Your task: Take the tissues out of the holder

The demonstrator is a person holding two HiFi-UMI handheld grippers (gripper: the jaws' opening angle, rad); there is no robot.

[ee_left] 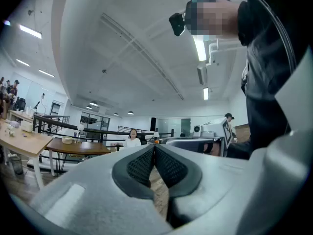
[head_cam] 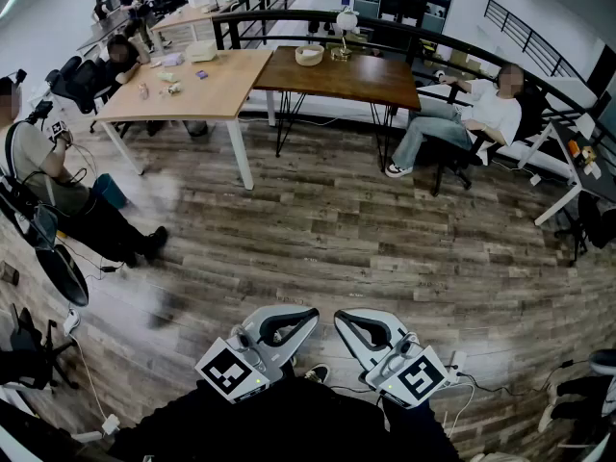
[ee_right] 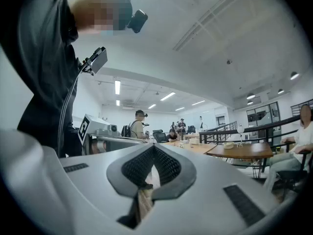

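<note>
Tissues and their holder could not be found in any view. Nothing on the floor or the far tables was identified as either, though the small things on those tables were too tiny to be told apart.

The left gripper (head_cam: 306,318) was held low and close against the wearer's dark clothing, pointed level across the room. In the left gripper view its ribbed pads (ee_left: 142,165) were seen pressed together at the tips, with nothing caught between them. The right gripper (head_cam: 345,320) was carried just beside it in the same level pose, and its jaws too were closed tip to tip on nothing. Such a tucked, matched carry was judged to be a waiting posture — no reach had been set up, and the task was taken as not yet under way.

Beyond the grippers a wooden floor (head_cam: 366,248) was spread. Well apart from them, a light wooden table (head_cam: 207,85) and a dark wooden table (head_cam: 337,75) were set side by side, the latter bearing a pale bowl (head_cam: 309,54). A seated person in a white top (head_cam: 486,109) was placed to the right of the dark table, and a black railing (head_cam: 385,22) was run behind it.

No brand, label or legible writing was made out. Only the black-and-white squares on each marker cube (head_cam: 231,372) were seen, and those carried patterns, not words.
</note>
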